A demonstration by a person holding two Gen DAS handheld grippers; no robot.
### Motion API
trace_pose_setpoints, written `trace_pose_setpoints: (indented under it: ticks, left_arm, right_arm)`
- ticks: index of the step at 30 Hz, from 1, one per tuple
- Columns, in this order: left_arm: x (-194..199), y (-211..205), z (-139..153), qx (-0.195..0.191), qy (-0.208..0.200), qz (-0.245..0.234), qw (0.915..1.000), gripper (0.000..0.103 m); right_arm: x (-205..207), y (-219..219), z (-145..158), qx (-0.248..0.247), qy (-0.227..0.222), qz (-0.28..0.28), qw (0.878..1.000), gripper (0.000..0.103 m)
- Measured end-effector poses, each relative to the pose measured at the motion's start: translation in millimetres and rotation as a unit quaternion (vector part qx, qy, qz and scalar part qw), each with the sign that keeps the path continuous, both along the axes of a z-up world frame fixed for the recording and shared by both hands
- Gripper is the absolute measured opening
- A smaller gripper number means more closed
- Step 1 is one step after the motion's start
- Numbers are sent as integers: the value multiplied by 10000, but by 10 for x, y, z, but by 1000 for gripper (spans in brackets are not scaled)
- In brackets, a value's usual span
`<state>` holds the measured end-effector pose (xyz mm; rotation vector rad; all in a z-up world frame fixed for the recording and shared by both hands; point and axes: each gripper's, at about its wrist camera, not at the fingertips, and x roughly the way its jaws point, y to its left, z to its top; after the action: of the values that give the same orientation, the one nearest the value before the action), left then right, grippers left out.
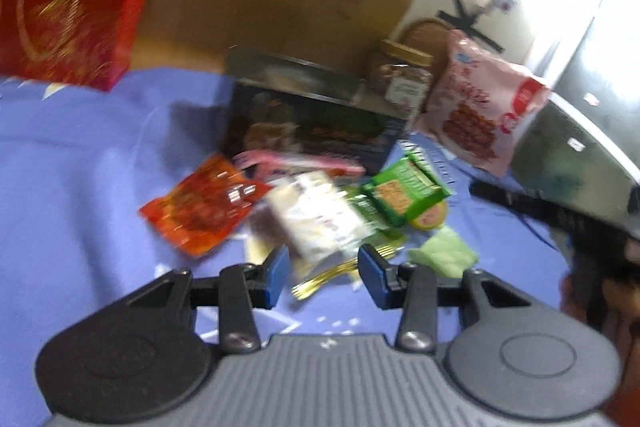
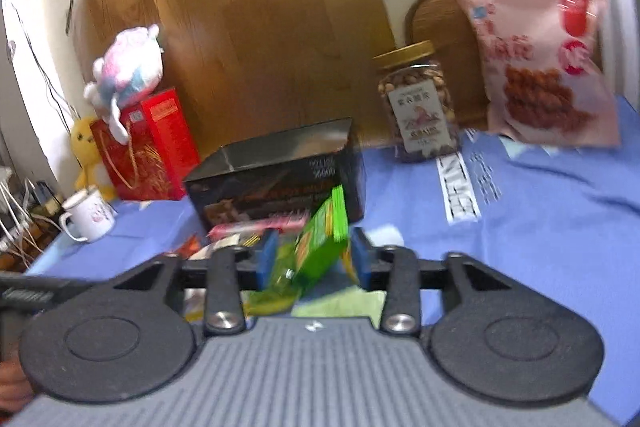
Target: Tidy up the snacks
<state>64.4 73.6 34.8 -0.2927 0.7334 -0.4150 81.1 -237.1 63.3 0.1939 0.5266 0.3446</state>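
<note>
A heap of small snack packets lies on the blue cloth (image 1: 80, 167): an orange-red packet (image 1: 200, 207), a white packet (image 1: 316, 223), a pink one (image 1: 300, 163) and a green cracker packet (image 1: 404, 191). My left gripper (image 1: 325, 277) hovers just short of the white packet, pads apart, with nothing pressed between them. In the right wrist view the green cracker packet (image 2: 320, 243) stands tilted between the pads of my right gripper (image 2: 313, 254), which is open and does not squeeze it. One of the right gripper's black fingers (image 1: 504, 197) reaches in from the right. The frames are blurred.
A dark box (image 2: 280, 171) stands behind the heap. A nut jar (image 2: 420, 107) and a big pink bag (image 2: 548, 67) stand at the back right. A red gift bag (image 2: 148, 147) with a plush toy (image 2: 128, 71) and a white mug (image 2: 86, 219) stand at the left.
</note>
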Motion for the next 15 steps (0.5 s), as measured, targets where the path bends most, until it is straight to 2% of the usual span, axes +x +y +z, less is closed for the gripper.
trace_pose_setpoints:
  ticks: [4,6,7,8,10,11,12,15]
  left_arm:
    - [42,110,-95,9,175,151,9997,39]
    - [50,137,-97,-31,191,176,9997,39]
    - [52,137,-90,-54,186,167,9997,39]
    - [52,129,-82,-76,181,144,9997,39]
    - [50,91,-69,-127,167,42,9998,39]
    - [53,59,-65,-147,172,-19,9997,39]
    - [56,20,-63,-169,180,-86,9997,39]
    - [57,-100,-74,-418,273,-368,9981,39]
  right_arm:
    - [418,216,-78,-248,210,231,9992,49]
    - [549,307,-152,-696,328,67,9970,49]
    - [596,287,-204,-669,480,68,9966,48]
    - [615,239,-244,-504,652,89,9966,32]
    - [525,74,-287,70,783,80,9969,27]
    - [459,8,-273,403,861,116,9954,20]
    - [353,-73,-244,866,895,182,9920,18]
    - [-34,-232,-189,1746,854,262,9806,18]
